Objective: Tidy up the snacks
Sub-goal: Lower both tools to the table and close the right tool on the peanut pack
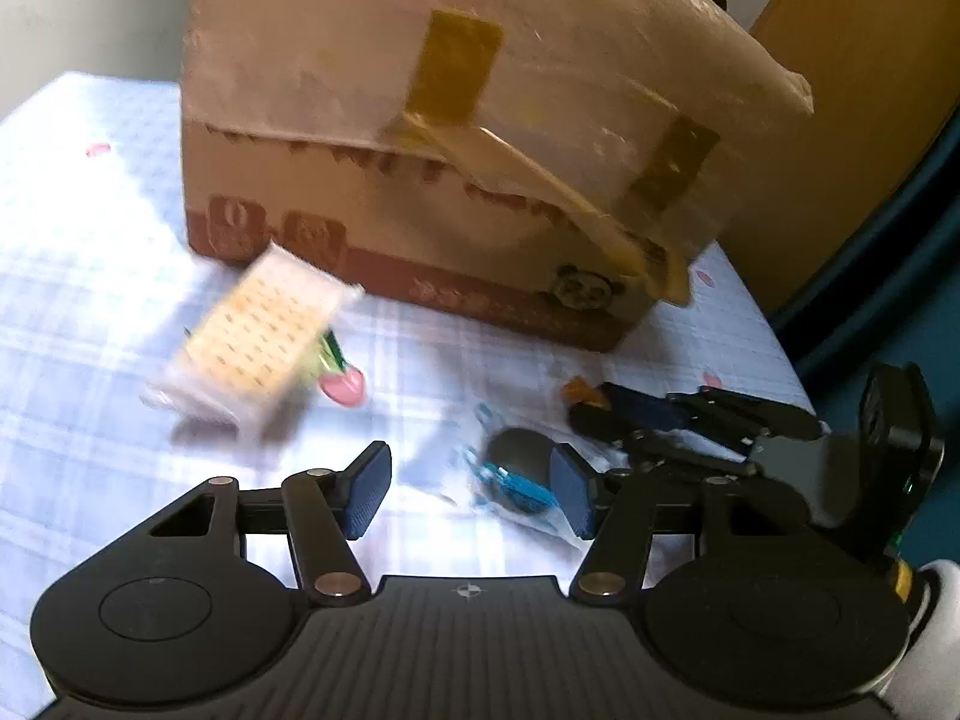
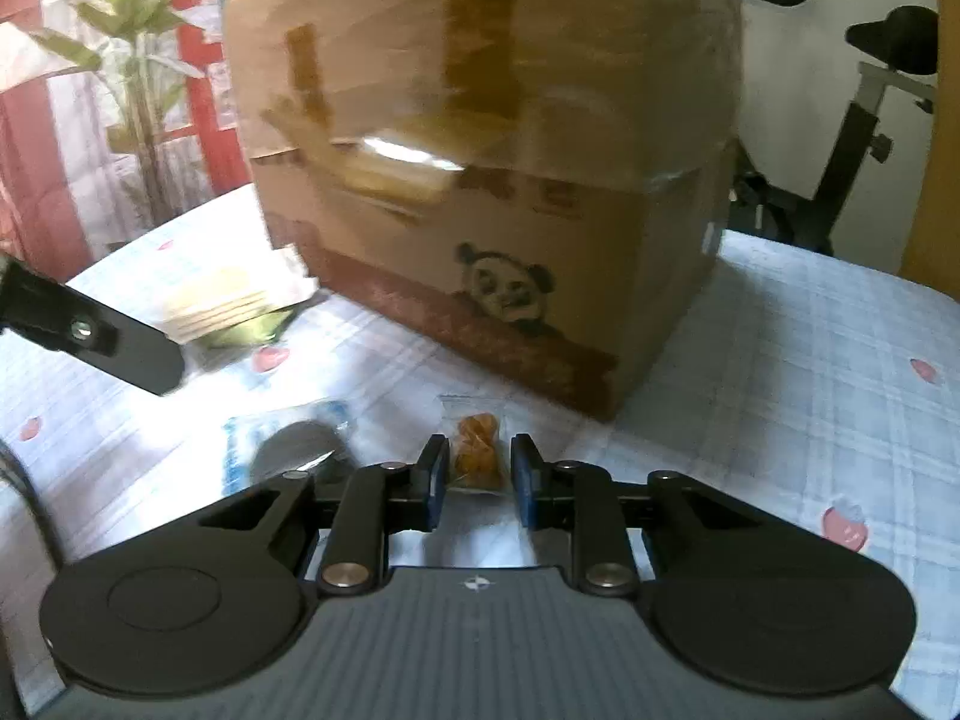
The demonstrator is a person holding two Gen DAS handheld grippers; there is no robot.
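Note:
A taped cardboard box point(image 1: 456, 138) with a panda print stands on the checked tablecloth; it also fills the right wrist view point(image 2: 480, 150). A cracker pack point(image 1: 252, 342) lies left of it, also seen in the right wrist view point(image 2: 222, 300). A blue-wrapped dark round cookie point(image 1: 516, 468) lies just ahead of my open left gripper point(image 1: 468, 489), near its right finger, and shows in the right wrist view point(image 2: 294, 450). My right gripper point(image 2: 477, 474) straddles a small clear packet of orange snack point(image 2: 477, 450), jaws partly open around it. The right gripper also shows in the left wrist view point(image 1: 594, 405).
The tablecloth point(image 2: 810, 360) has strawberry prints. A potted plant point(image 2: 132, 60) and red frame stand behind at left, an exercise bike point(image 2: 858, 120) at right. A brown panel point(image 1: 840, 120) stands beyond the table's right edge.

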